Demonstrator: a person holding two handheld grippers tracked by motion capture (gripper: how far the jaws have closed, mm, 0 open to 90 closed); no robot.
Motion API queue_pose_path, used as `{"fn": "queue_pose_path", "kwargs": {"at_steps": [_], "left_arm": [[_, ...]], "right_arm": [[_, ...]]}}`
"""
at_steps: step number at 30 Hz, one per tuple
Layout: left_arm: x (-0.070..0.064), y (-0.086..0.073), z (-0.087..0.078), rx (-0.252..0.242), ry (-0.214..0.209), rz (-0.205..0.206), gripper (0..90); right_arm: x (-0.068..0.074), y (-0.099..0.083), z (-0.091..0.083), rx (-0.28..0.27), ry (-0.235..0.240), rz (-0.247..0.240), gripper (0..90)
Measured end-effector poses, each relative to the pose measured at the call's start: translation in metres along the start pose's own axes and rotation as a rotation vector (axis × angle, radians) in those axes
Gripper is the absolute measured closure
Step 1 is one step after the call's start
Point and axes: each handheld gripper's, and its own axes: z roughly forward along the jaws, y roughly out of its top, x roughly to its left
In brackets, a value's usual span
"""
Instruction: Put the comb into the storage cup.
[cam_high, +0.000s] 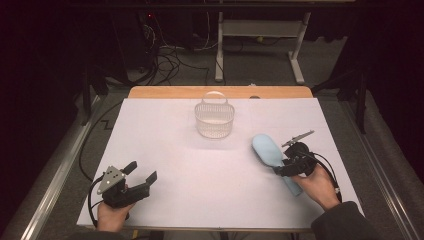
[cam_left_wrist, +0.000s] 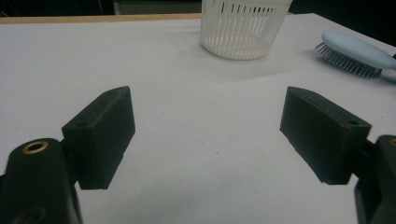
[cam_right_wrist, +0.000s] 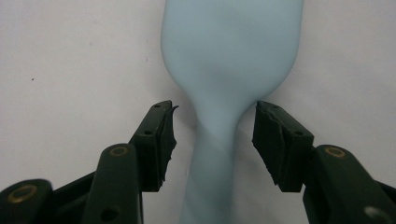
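The white-covered table (cam_high: 165, 150) carries a white slatted basket (cam_high: 215, 119) at its far centre, well apart from both grippers. The light-blue hairbrush (cam_high: 267, 150) lies bristles-down on the right side, handle toward the person. The right gripper (cam_high: 287, 167) straddles the brush neck, jaws spread with a gap each side. The left gripper (cam_high: 142, 175) rests at the near left, jaws spread wide over bare surface; nothing lies between it and the basket.
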Motion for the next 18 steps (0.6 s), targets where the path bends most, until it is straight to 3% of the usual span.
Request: {"fn": "queue_pose_path", "kwargs": {"at_steps": [18], "left_arm": [[0.000,0.000,0.000,-0.002,0.001,-0.001,17.1]], "right_arm": [[0.005,0.000,0.014,0.035,-0.004,0.008,50.1]]}}
